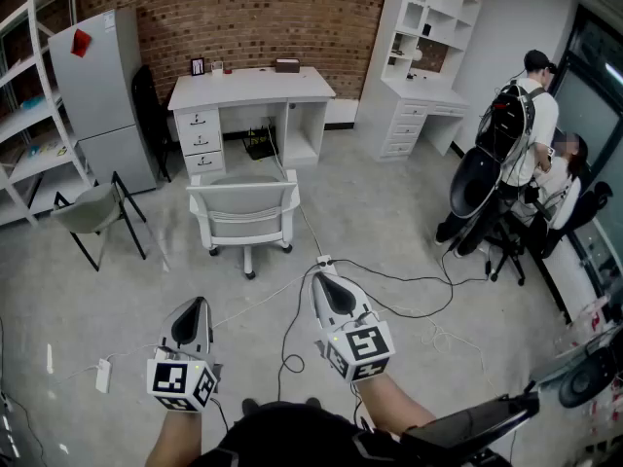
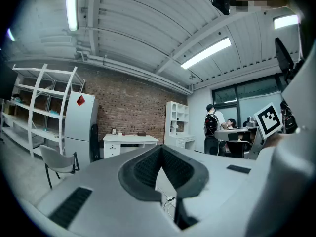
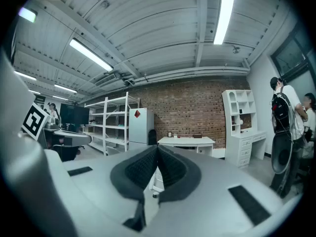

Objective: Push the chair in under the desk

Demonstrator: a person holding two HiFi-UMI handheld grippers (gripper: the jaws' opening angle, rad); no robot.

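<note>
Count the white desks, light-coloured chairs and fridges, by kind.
White desks: 2, the white drawer desk and the white hutch desk
Light chairs: 2, the white swivel chair and the grey folding chair
Fridges: 1, the grey fridge
Total: 5

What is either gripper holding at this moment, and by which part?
Nothing is held. The left gripper and the right gripper are both shut with nothing between their jaws, short of the chair, which stands out in front of the desk.

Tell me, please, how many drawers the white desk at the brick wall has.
3, stacked in the desk's left side: top drawer, middle drawer, bottom drawer; none looks hidden.
</note>
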